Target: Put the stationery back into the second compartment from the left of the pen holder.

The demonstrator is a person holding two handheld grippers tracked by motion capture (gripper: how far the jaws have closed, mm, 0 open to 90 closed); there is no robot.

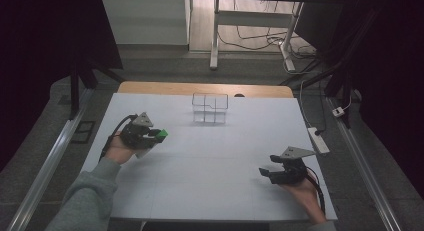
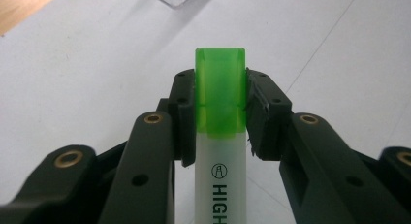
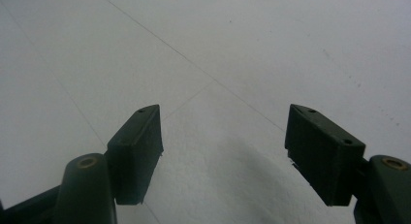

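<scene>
The left tongs (image 1: 159, 135) are clamped on a green-capped highlighter (image 2: 219, 112), pads squeezing the cap from both sides so the pen lies along the jaws, cap end leading; that grip keeps it steady for carrying. The left hand (image 1: 120, 148) holds them low over the table (image 1: 210, 166), pointing toward the clear holder (image 1: 210, 109), which stands well ahead of them and is probably where the pen goes. Far to the right, the right tongs (image 1: 266, 172) stand apart with nothing between them, idle, the right hand (image 1: 300, 190) resting near the table's edge
</scene>
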